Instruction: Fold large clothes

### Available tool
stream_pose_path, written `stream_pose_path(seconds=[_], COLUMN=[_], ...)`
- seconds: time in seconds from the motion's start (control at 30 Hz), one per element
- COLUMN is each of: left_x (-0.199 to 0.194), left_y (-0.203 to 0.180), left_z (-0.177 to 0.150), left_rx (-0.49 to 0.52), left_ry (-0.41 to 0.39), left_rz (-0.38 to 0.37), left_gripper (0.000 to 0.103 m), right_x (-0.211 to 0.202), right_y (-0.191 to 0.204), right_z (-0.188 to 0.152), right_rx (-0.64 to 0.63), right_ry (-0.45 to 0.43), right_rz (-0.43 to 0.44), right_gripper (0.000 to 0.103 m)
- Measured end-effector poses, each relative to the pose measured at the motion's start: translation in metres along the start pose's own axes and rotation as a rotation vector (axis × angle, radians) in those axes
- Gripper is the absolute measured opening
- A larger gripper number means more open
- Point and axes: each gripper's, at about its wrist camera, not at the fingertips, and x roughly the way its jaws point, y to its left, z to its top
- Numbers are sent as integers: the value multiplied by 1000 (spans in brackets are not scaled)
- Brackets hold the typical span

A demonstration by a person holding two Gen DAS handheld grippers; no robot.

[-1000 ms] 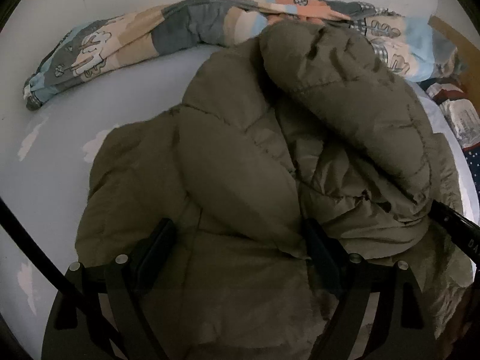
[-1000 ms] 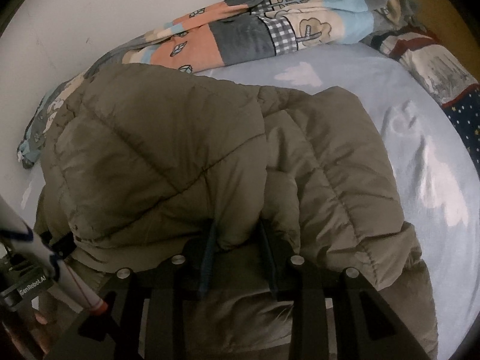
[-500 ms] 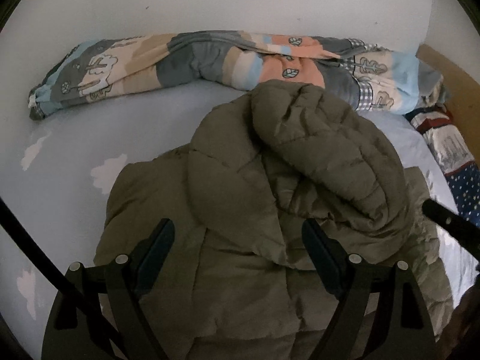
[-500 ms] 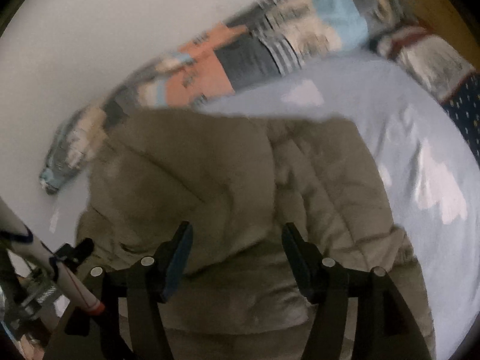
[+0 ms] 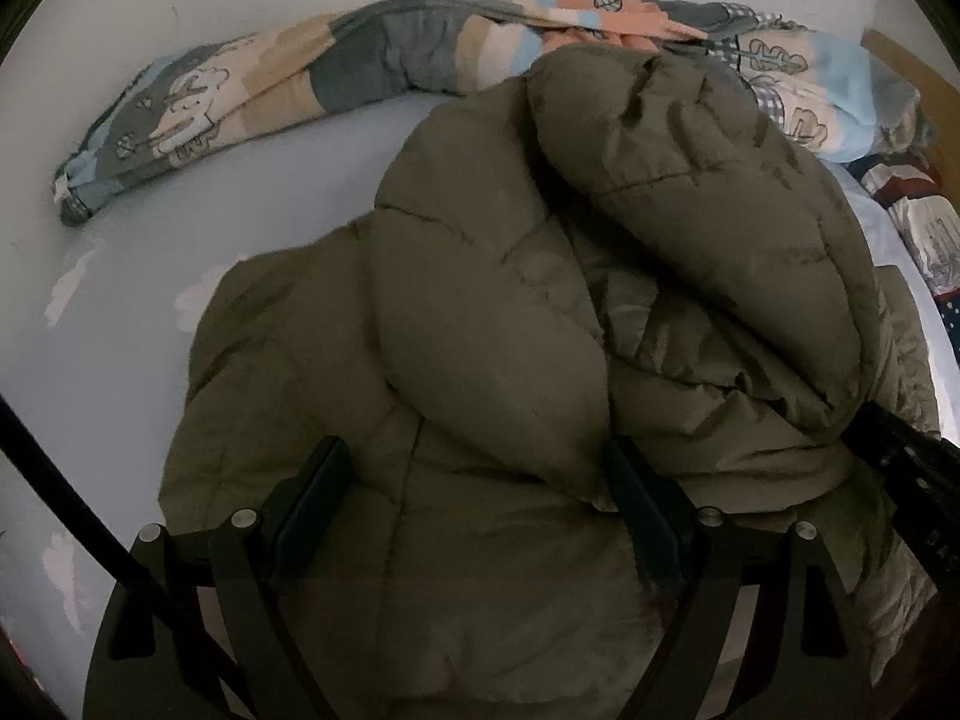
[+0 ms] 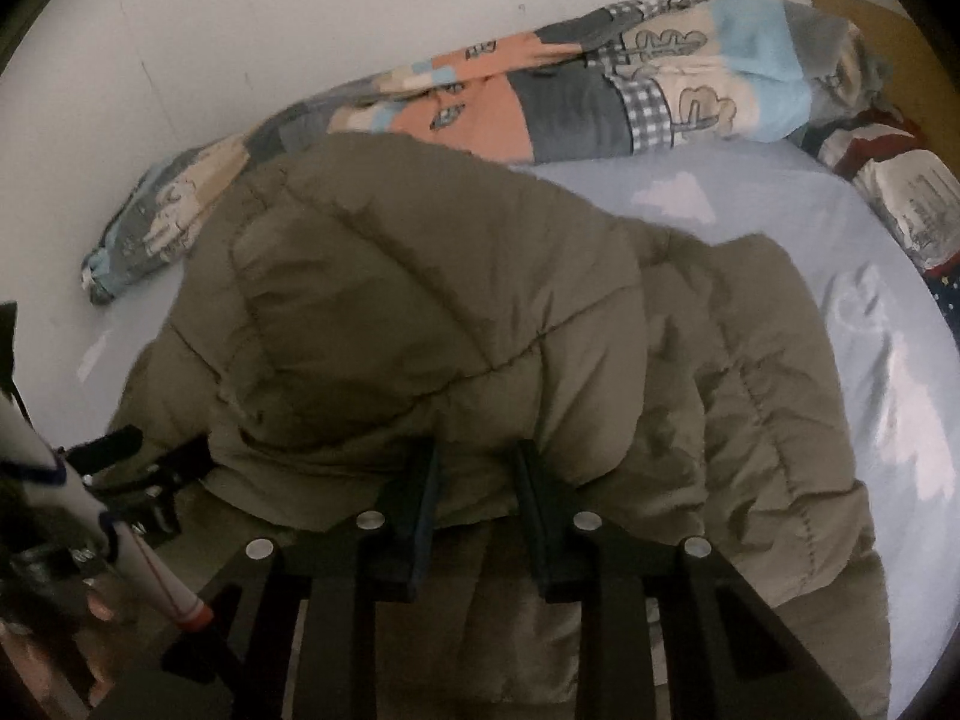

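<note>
Left to right across the bed (image 5: 108, 312): the left claw (image 5: 474, 510) stands released, its jaws wide apart and straddling the near part of the olive puffer jacket (image 5: 480, 312) without pressing it. The jacket lies on the pale blue sheet toward the near edge of the bed, well short of the rolled patchwork quilt (image 5: 312, 78) along the far edge by the wall. The right claw (image 6: 474, 498) has just been closing; its jaws now sit narrow with the lip of the folded-over quilted flap (image 6: 420, 312) between them, apparently clenched on that fabric, though the contact itself is shaded. Judgement: the step in hand is regripping the upper layer to carry or settle a fold; the sides seem already turned inward, so the work looks roughly midway. The next move calls for a firm hold on the slippery padding and a level draw, with the left claw taking the matching edge. The jacket's long axis runs from the near edge toward the far edge; which end is the collar cannot be determined.
</note>
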Motion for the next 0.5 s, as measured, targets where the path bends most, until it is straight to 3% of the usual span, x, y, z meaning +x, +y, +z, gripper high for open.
stream_pose_path(seconds=[0.3,0.4,0.5], left_x=[-8,-30,-58], left_y=[-3,-5,-7], left_z=[-4,-5,-7], left_rx=[26,38,54], left_ry=[-17,-58,-117], left_rz=[11,16,46], left_gripper=[86,86,86], right_x=[21,11,-14], right_y=[-9,-5,-4], right_z=[-5,-3,4], right_rx=[20,20,52], right_ry=[67,55,32], right_rz=[-5,-16,41], right_gripper=[22,23,25])
